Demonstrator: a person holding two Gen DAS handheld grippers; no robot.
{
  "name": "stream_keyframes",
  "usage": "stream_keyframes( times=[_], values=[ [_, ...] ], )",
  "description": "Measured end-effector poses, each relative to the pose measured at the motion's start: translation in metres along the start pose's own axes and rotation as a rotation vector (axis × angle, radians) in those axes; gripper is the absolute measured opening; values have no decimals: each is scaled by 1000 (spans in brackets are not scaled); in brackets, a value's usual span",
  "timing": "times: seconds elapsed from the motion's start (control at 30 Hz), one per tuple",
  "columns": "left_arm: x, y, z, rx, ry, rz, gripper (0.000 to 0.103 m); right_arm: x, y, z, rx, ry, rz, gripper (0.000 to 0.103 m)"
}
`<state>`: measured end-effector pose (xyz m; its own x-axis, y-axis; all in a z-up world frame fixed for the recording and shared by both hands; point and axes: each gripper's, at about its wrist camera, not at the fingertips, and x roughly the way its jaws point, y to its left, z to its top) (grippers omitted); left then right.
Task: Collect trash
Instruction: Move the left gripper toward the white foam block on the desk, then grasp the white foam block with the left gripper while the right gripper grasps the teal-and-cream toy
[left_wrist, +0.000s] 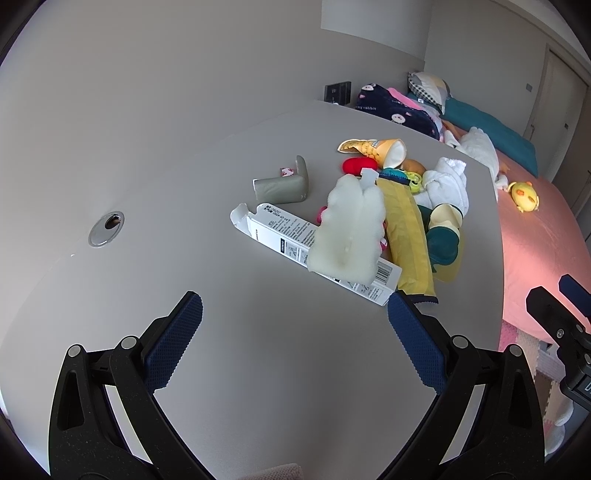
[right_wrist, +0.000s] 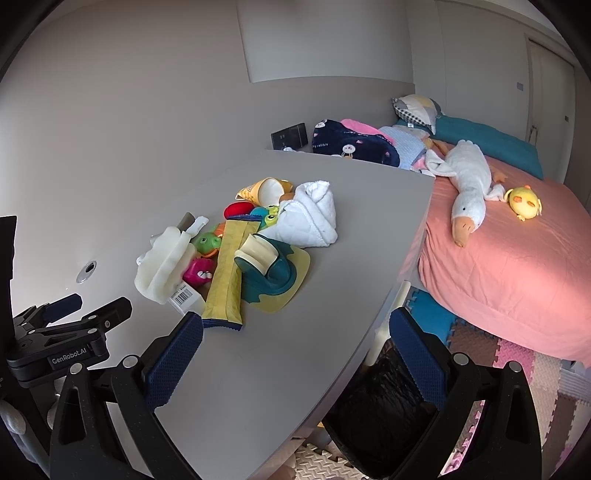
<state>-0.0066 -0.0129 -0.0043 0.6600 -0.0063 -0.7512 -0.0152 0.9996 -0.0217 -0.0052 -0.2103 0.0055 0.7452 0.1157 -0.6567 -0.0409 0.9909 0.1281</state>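
Both your grippers hover short of the pile, jaws spread wide, nothing held: left gripper lines up on the near end of the white carton, right gripper sits over the desk edge, probably because the black-lined bin is on the floor right below it. My read: left picks, right stays near the drop point. Trash candidates sit mid-desk, mixed with toys: the carton is a long flattened box, end flap open, barcode end toward you; a lumpy white foam piece lies on top of it, so it likely slides off if you lift the carton first. The yellow wrapper, crinkled with a dark crimped end, lies just beside it.
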Motion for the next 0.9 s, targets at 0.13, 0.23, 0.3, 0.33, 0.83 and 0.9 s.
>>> stream_keyframes(
  times=[0.13, 0.23, 0.3, 0.33, 0.83, 0.9],
  values=[
    [4, 2, 2, -2, 11, 1, 97, 5, -1, 2, 0, 9, 10, 100],
    [7, 3, 4, 2, 16, 2, 97, 11, -1, 3, 12, 13, 23, 100],
    [9, 3, 7, 4, 16, 2, 97, 14, -3, 5, 22, 12, 28, 100],
    [10, 4, 9, 2, 16, 0, 97, 15, -3, 5, 23, 12, 30, 100],
    [47, -9, 38, 46, 28, -87, 96, 34, -15, 19, 70, -26, 62, 100],
    [52, -8, 41, 39, 32, -101, 89, 37, -16, 21, 76, -24, 65, 100]
  ],
)
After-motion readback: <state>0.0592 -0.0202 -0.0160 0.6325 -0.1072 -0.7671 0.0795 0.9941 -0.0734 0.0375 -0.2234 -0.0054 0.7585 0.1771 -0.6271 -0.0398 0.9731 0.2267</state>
